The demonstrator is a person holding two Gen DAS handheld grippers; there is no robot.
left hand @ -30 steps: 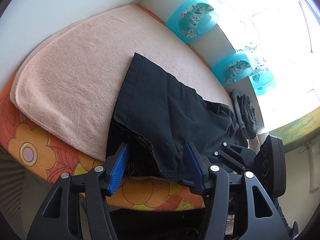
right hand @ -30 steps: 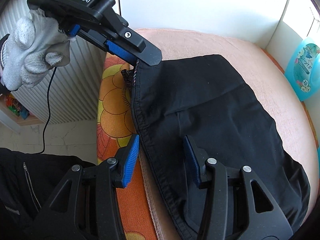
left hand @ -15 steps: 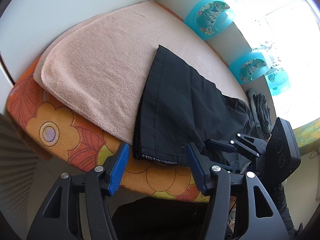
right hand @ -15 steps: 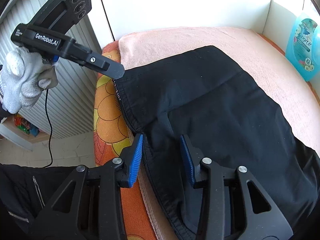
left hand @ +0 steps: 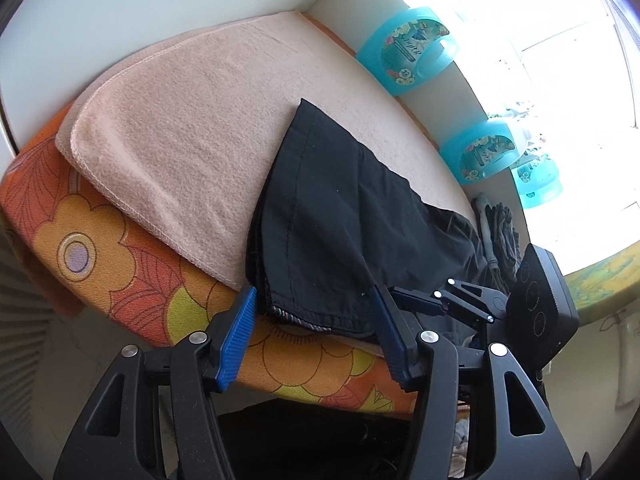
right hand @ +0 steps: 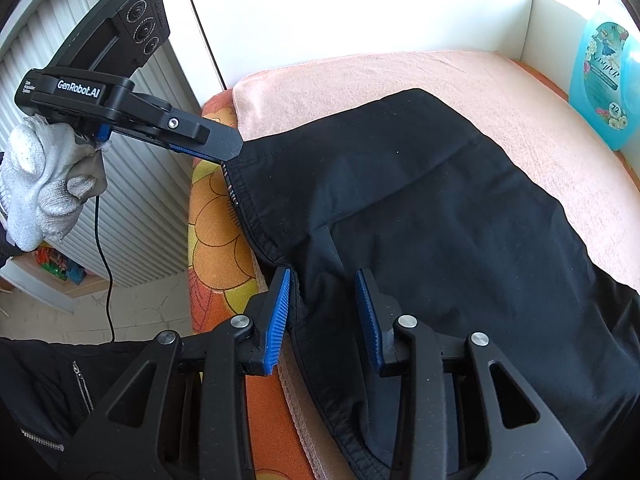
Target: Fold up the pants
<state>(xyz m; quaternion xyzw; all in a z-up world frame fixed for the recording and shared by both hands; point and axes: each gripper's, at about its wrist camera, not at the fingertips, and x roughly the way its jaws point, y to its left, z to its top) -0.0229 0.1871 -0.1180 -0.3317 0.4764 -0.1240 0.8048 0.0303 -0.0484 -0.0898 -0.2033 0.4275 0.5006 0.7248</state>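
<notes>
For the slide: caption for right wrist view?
Both tongs at the black pants' edge on a pink towel.

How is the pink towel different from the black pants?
The towel is pale pink and fuzzy; the pants are black and smooth. The towel lies spread flat underneath; the pants lie on top of it, folded over and creased. Both are cloth resting on the flowery orange cover.

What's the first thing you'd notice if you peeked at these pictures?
The big black pants lie spread over a peach towel on a flowery orange cover. Two black tongs with blue pads, left and right, sit at the pants' near edge, cloth lying between each pair of pads. Bright turquoise bottles stand along the sunny windowsill behind.
</notes>
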